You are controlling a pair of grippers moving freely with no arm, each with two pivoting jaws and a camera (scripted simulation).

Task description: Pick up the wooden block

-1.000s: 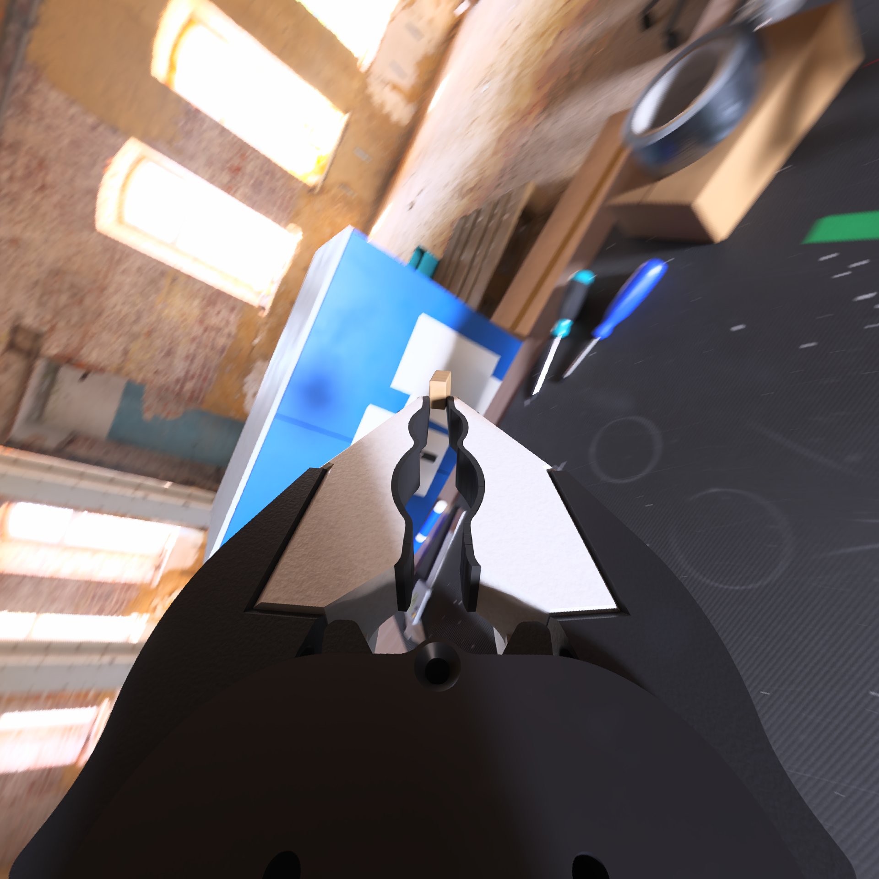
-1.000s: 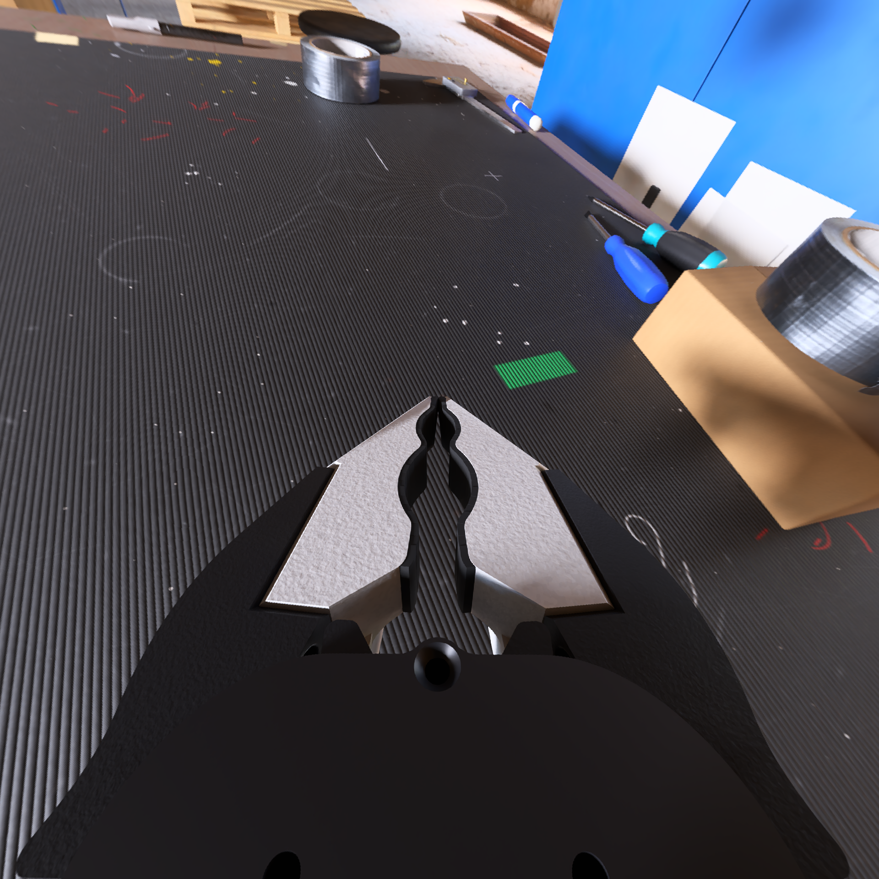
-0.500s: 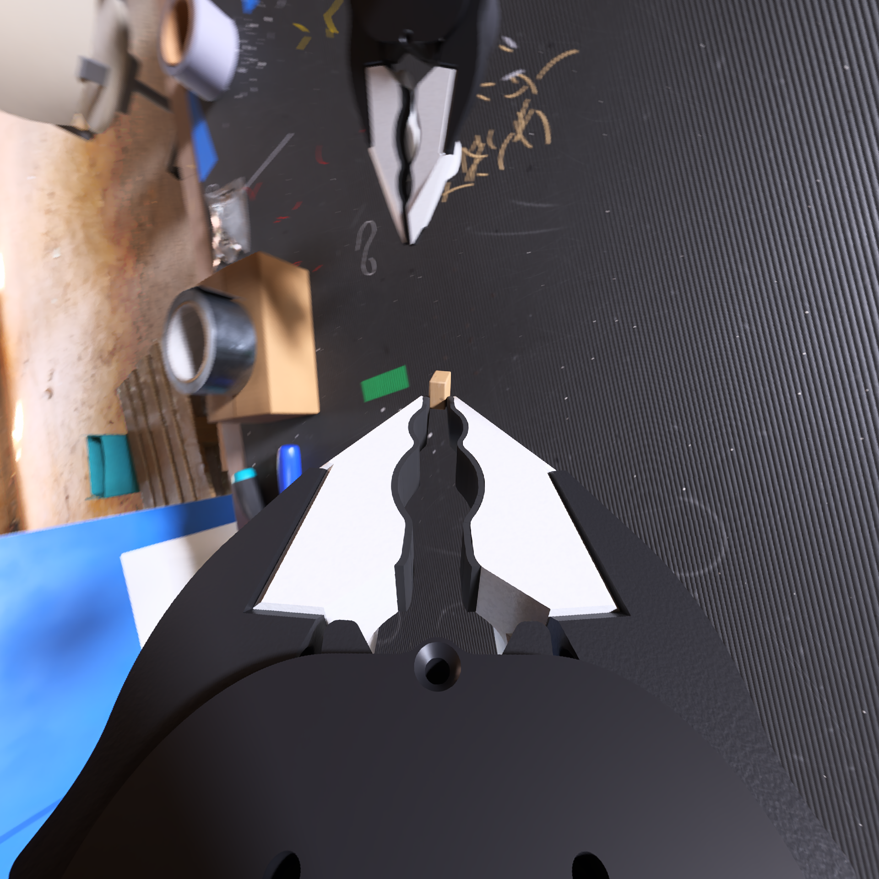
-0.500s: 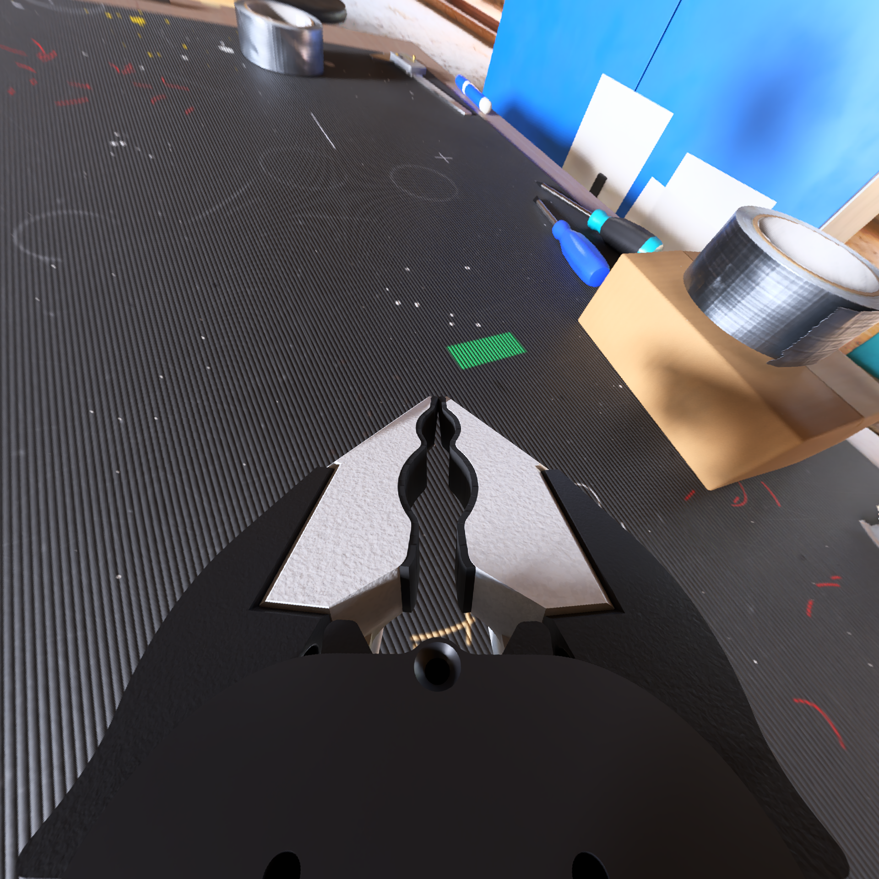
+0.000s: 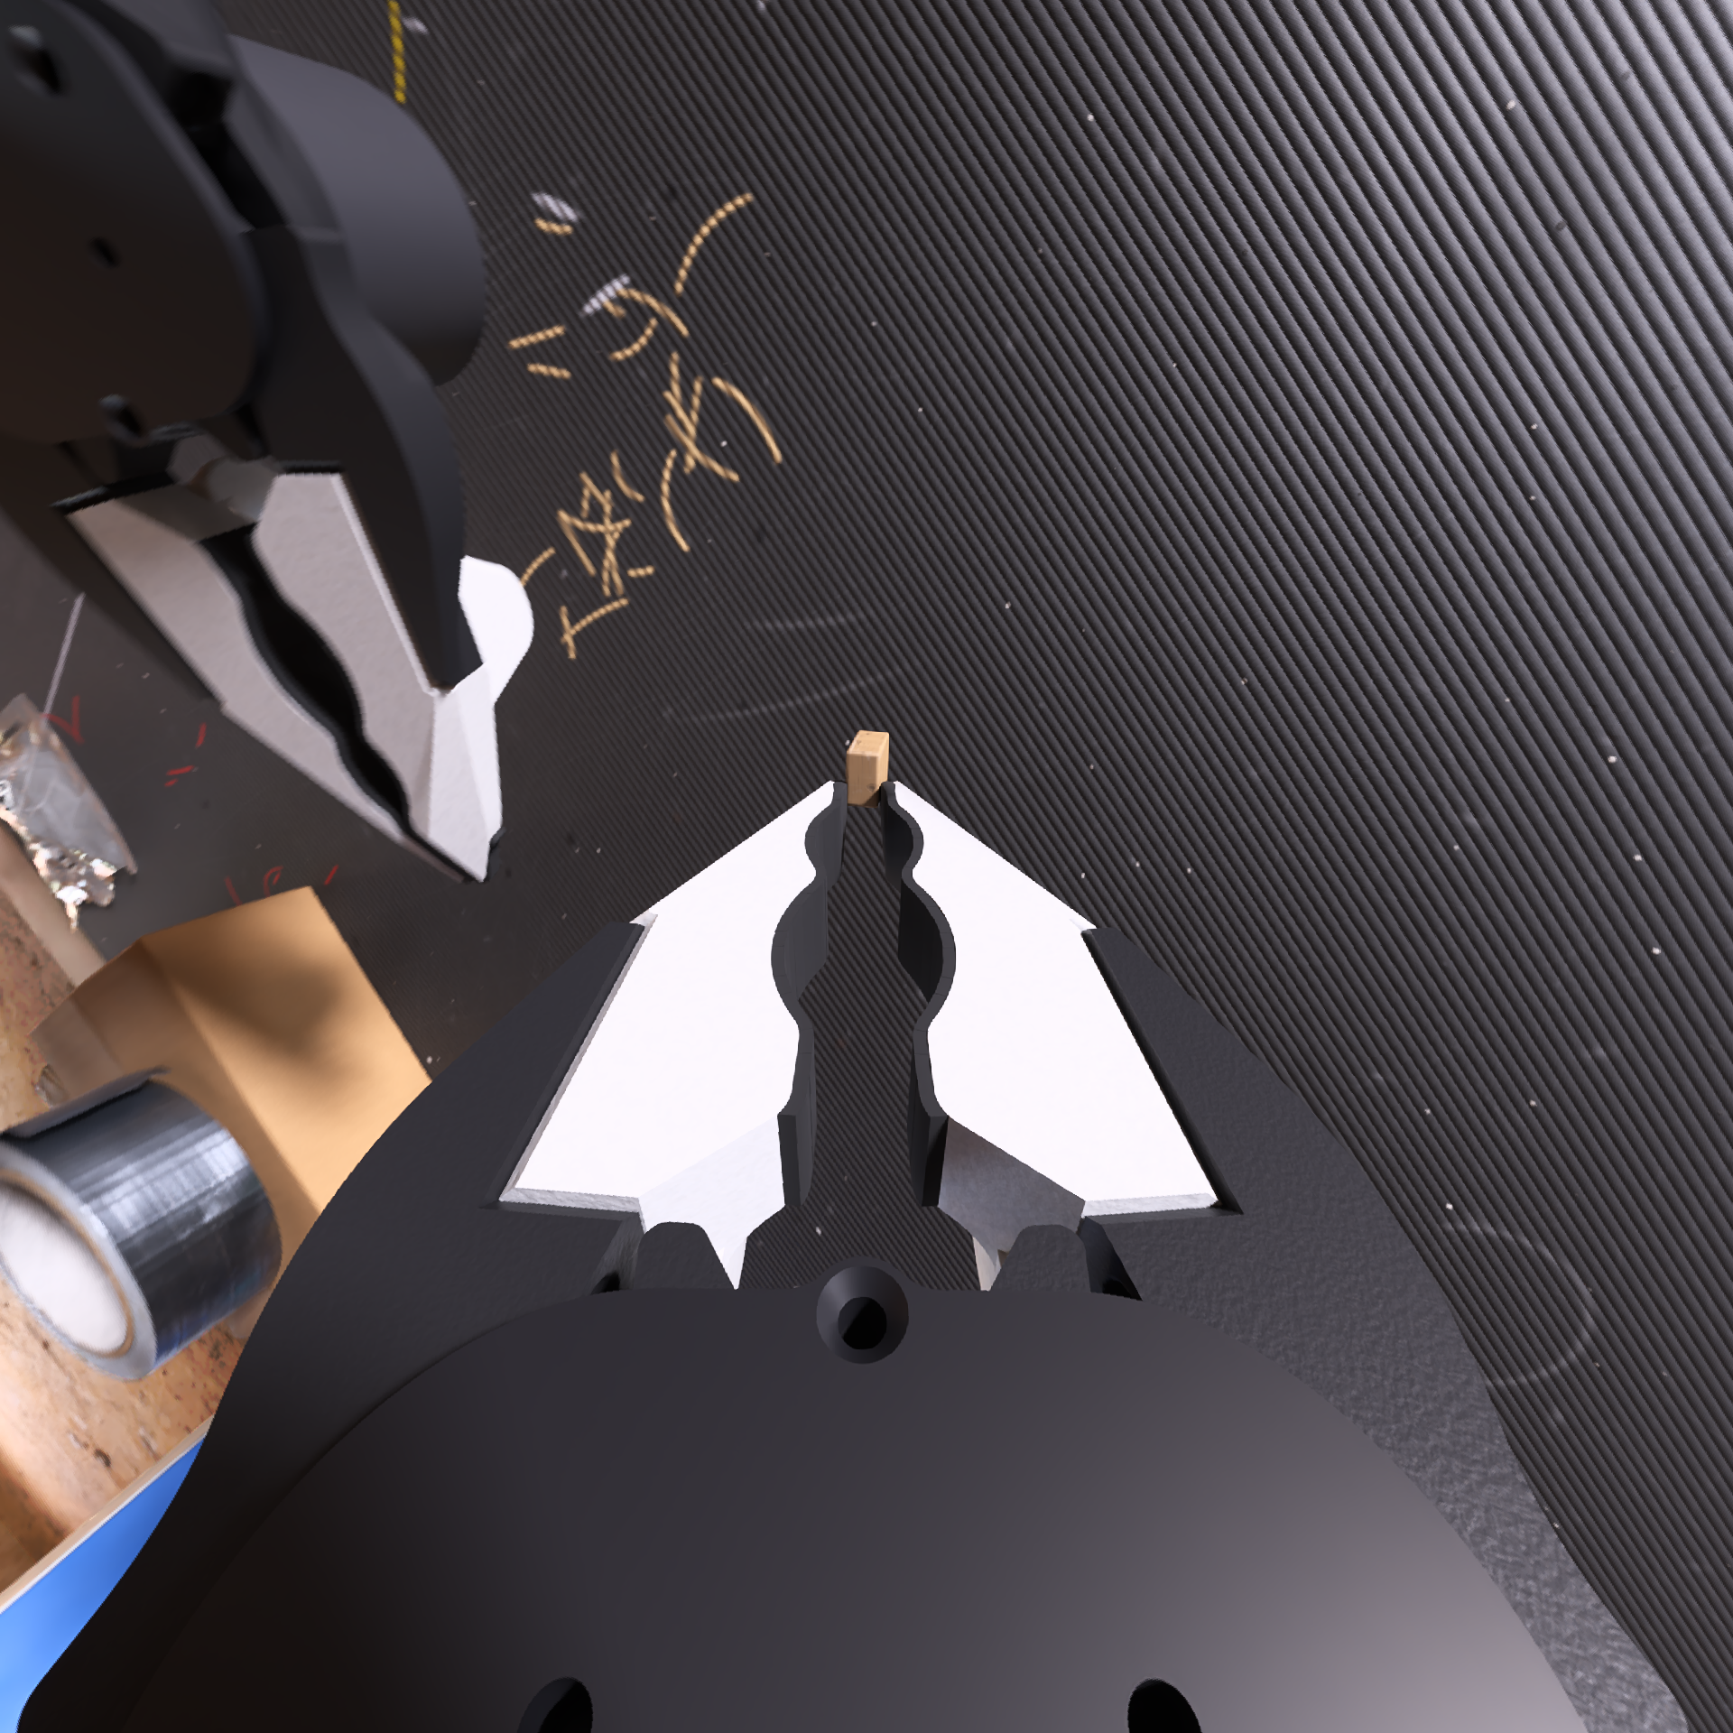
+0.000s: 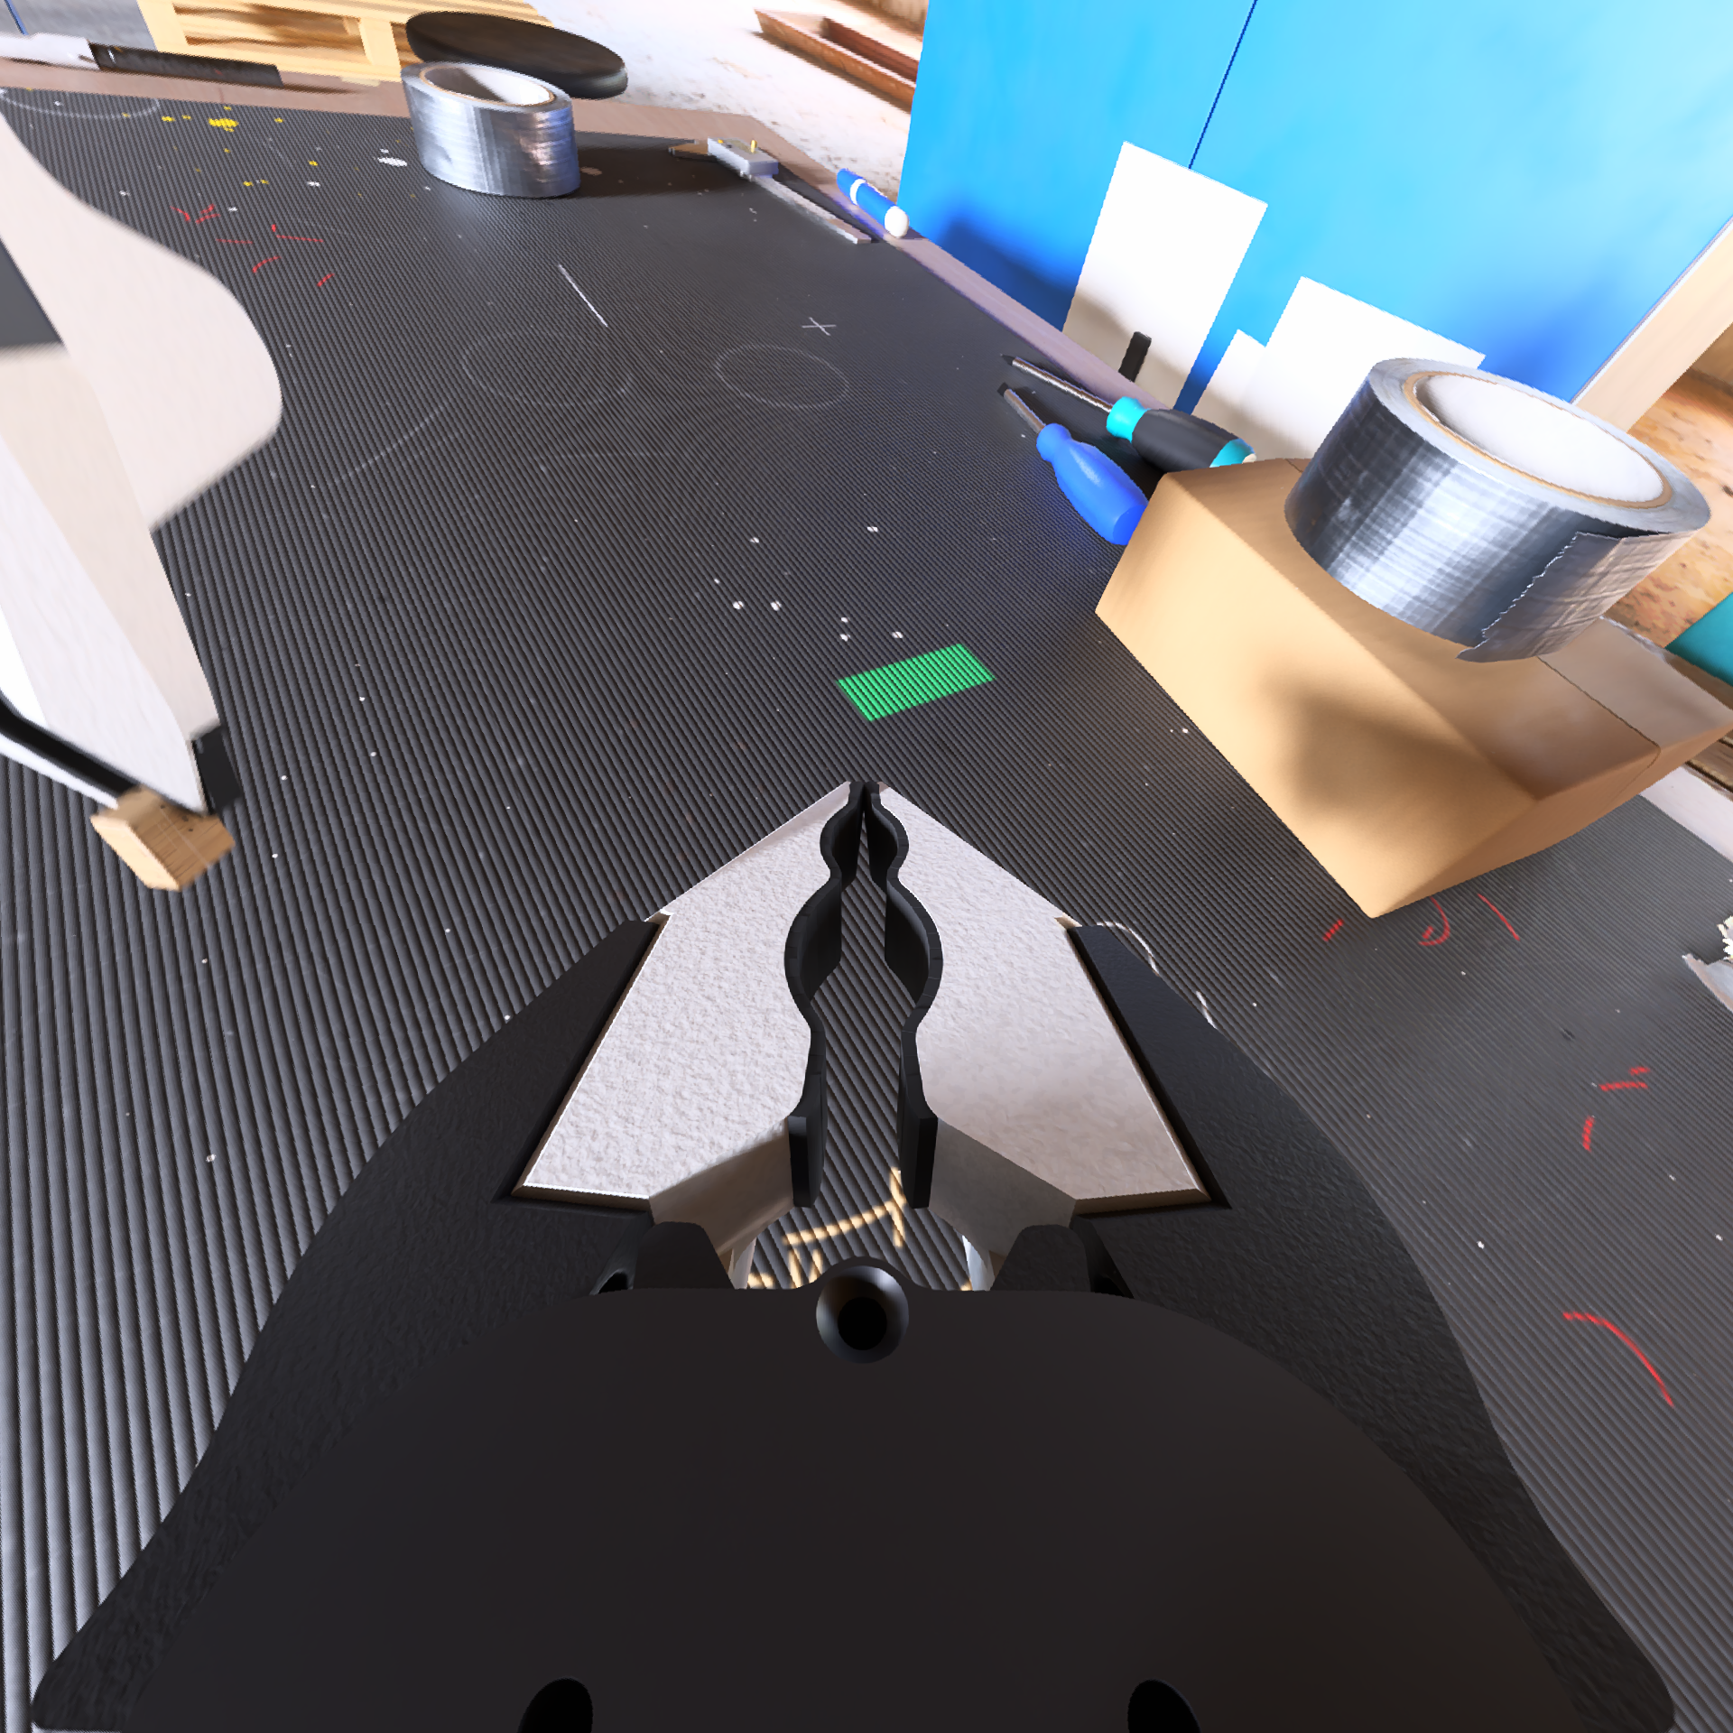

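Note:
My left gripper (image 5: 864,795) is shut on a small tan wooden block (image 5: 866,767), pinched at the very fingertips and held over the black ribbed mat (image 5: 1313,469). The same block (image 6: 164,837) shows in the right wrist view at the far left, under the left gripper's fingers (image 6: 113,600), close to the mat. My right gripper (image 6: 864,790) is shut and empty, pointing at a green patch (image 6: 914,681). It also shows in the left wrist view (image 5: 474,867) at the upper left, apart from the block.
A cardboard box (image 6: 1360,713) with a grey tape roll (image 6: 1491,506) on it stands at the right. Two screwdrivers (image 6: 1097,469) lie by a blue panel (image 6: 1407,141). Another tape roll (image 6: 492,131) sits far back. Chalk marks (image 5: 656,403) are on the mat.
The left gripper has swung round from facing the wall to facing down at the mat, keeping the block, and has come close to the right gripper. The right gripper shifted only slightly.

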